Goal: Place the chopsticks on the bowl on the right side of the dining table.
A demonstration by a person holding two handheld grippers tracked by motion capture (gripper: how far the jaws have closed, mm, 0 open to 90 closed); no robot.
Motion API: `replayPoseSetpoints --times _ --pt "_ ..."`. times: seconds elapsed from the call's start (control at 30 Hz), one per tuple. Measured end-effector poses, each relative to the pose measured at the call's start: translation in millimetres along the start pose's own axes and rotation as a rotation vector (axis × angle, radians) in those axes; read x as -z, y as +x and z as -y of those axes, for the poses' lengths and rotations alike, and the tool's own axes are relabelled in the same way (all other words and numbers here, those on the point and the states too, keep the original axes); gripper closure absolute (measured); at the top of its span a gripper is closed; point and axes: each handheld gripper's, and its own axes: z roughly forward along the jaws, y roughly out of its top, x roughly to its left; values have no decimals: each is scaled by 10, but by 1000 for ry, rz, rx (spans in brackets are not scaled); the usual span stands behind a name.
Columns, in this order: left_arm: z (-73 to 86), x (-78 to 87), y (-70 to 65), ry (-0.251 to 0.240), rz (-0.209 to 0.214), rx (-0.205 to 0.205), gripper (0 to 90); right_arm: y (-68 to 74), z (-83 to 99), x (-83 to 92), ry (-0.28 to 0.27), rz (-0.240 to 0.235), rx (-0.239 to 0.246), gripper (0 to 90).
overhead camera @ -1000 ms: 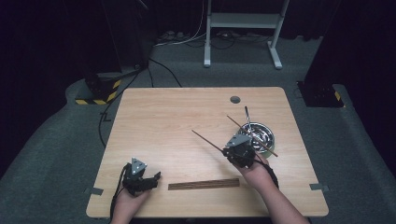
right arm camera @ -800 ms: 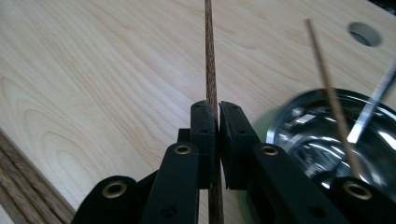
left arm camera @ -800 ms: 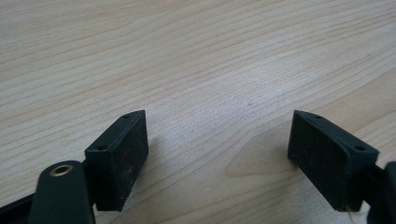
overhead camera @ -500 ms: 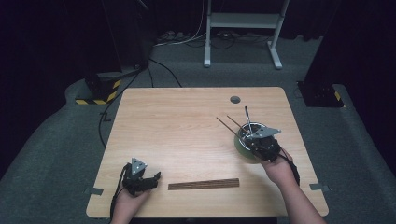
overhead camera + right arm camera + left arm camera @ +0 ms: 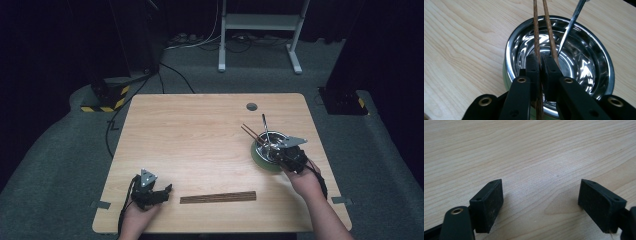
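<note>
— Right, item one: what does the right claw (image 5: pixel 541 62) carry?

— Two brown wooden chopsticks (image 5: pixel 535 32), clamped between its jaws. One runs through the gap between the pads, the other lies along the inner face of the right-hand pad. Both sticks point away from the hand over a steel bowl (image 5: pixel 596 72).

— Location of the bowl?

— Near the desk's right edge, about halfway along it, in the high view (image 5: pixel 261 150). It is shiny inside, with a green outer wall. The claw (image 5: pixel 280 157) sits above its near rim, and the chopsticks (image 5: pixel 248 131) slant out past the bowl's far-left rim toward the middle of the desk.

— Anything else in the bowl?

— A thin metal utensil (image 5: pixel 570 25), leaning upright out of it, just beside the chopsticks. Whether it touches them cannot be told.

— Item two: the left claw?

— Jaws apart, nothing between the pads (image 5: pixel 489 203), bare wood grain of the desk (image 5: pixel 529 152) beneath. In the high view it (image 5: pixel 167 189) rests near the desk's front-left corner.

— Remaining stock?

— One flat dark wooden strip (image 5: pixel 218 197), lying along the front edge, between the two hands. A small round grommet (image 5: pixel 251 106) sits near the back edge.
</note>
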Motion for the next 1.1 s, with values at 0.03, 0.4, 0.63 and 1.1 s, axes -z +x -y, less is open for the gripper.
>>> replayPoseSetpoints --times 0.03,0.4,0.63,1.1 --pt "0 0 0 0 0 0 203 0 2 0 7 2 -2 844" --pt "0 0 0 0 0 0 203 -33 35 -36 17 27 -12 838" --pt "2 -1 -6 -6 -1 6 205 -31 21 -12 -6 20 -7 806" --pt "2 -1 -6 -6 0 6 205 -121 -160 -156 3 14 -64 630"
